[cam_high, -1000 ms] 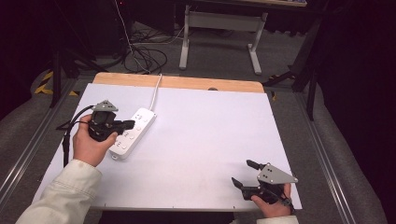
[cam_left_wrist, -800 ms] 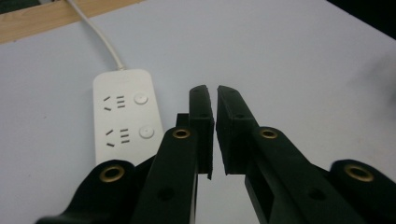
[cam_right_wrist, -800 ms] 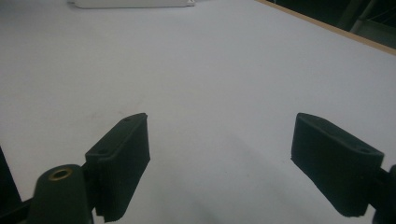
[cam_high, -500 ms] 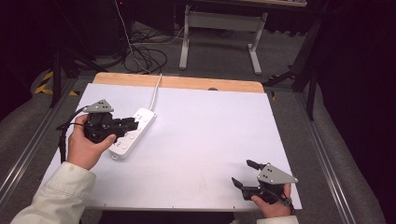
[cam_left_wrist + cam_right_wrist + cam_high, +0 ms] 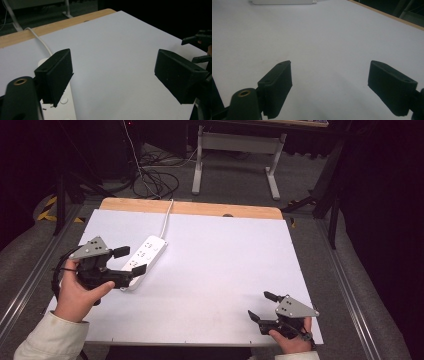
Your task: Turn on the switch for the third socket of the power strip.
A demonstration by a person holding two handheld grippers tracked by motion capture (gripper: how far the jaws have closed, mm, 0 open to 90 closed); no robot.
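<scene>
The left tongs [image 5: 129,260] are held wide apart over the near end of the power strip [image 5: 145,259], which is partly hidden by them. The right tongs [image 5: 260,305], also wide, are held well apart from it on the white surface [image 5: 220,260]; the strip's cord [image 5: 165,219] runs off the far edge.

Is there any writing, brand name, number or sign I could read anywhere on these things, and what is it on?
None can be read.
The white power strip: no legible marking; any print is too small to tell.
The grey plates on the left tool and the right tool: blank as far as can be seen.
The white table: plain, no text.
</scene>
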